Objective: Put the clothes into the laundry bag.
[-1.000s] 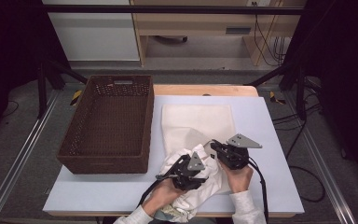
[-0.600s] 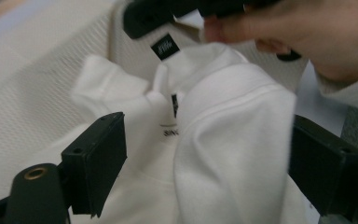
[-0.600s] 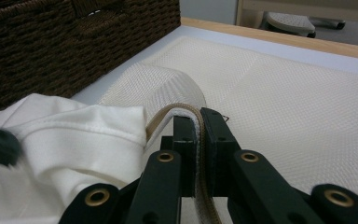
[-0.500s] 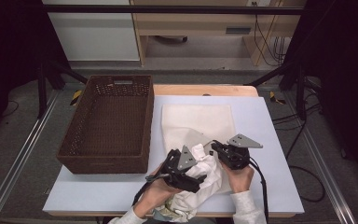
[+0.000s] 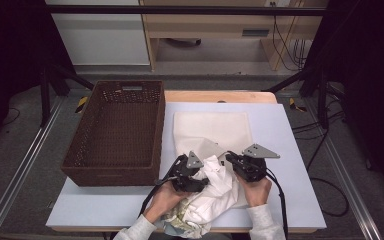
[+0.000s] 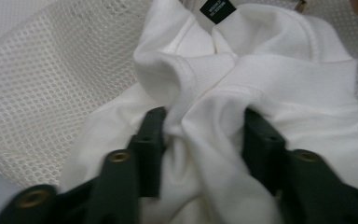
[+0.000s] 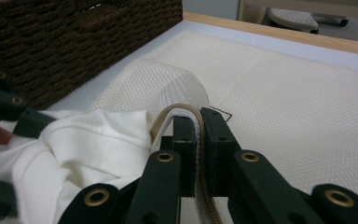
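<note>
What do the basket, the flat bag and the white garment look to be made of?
Basket: dark brown woven wicker or rattan-like strands, matte; real or synthetic, cannot tell. Mesh bag: cream netting with fine holes and a zipper edge. Garment: white knit fabric, likely cotton, soft folds, stitched seams.

Grey floor (image 5: 20,145); wooden desk (image 5: 215,22) and white cabinet (image 5: 100,35) beyond table; cables (image 5: 285,42) hanging; black curtains (image 5: 370,75) flanking.
</note>
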A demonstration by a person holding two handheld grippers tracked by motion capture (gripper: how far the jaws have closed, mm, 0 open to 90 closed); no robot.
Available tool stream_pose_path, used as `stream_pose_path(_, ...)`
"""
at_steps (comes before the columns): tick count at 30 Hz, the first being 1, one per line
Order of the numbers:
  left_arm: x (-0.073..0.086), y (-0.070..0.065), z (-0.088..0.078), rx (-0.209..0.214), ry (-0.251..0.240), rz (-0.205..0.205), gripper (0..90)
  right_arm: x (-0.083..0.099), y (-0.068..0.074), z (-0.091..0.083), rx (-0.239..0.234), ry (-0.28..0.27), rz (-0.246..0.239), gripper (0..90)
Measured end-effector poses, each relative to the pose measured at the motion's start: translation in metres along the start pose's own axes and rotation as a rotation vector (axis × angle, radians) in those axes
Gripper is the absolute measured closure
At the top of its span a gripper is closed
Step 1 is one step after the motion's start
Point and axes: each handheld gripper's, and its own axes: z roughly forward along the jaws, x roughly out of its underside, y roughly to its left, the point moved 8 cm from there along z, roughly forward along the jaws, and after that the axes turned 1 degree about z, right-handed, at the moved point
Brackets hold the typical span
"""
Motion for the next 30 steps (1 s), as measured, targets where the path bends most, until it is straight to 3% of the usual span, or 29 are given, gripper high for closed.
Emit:
stream_pose_path(2,-0.002,-0.003,-0.003,-0.008,-0.024,0.010,74.3,0.000,0.000,0.000,-0.001,-0.002,0.005,85.2)
stream_pose_path(4,-0.005,-0.009,-0.008,-0.004,-0.048,0.028,75.4,-0.001,0.000,0.000,0.000,-0.004,0.007,85.2)
stream_pose_path(8,-0.019,-0.028,-0.015,0.055,-0.097,0.072,76.7,-0.002,0.000,0.000,0.001,-0.016,0.013,85.5)
stream_pose_path(10,-0.027,-0.041,-0.014,0.061,-0.101,0.130,76.6,-0.004,0.001,-0.002,0.001,-0.026,0.011,85.6)
stream_pose_path(13,-0.032,-0.044,-0.001,0.027,-0.069,0.166,76.1,-0.008,0.003,-0.006,-0.006,-0.052,0.009,85.6)
stream_pose_path(15,-0.030,-0.035,0.012,-0.034,-0.011,0.182,75.1,-0.011,0.004,-0.009,-0.013,-0.068,0.003,85.7)
stream_pose_path(17,-0.025,-0.025,0.024,-0.054,0.044,0.164,73.9,-0.013,0.007,-0.011,-0.020,-0.075,0.000,85.7)
stream_pose_path(20,-0.024,-0.016,0.026,-0.020,0.026,0.097,71.9,-0.012,0.009,-0.010,-0.022,-0.066,-0.019,85.7)
stream_pose_path(22,-0.024,-0.015,0.022,-0.044,0.011,0.091,63.9,-0.009,0.008,-0.007,-0.017,-0.050,-0.017,85.6)
stream_pose_path(23,-0.024,-0.015,0.019,-0.061,0.004,0.087,55.6,-0.008,0.007,-0.007,-0.017,-0.046,-0.010,85.5)
stream_pose_path(26,-0.029,-0.018,0.006,-0.054,-0.041,0.069,36.6,-0.006,0.005,-0.007,-0.017,-0.040,-0.007,85.4)
stream_pose_path(30,-0.032,-0.022,-0.022,-0.050,-0.081,0.063,23.6,-0.006,0.005,-0.009,-0.015,-0.036,-0.012,85.2)
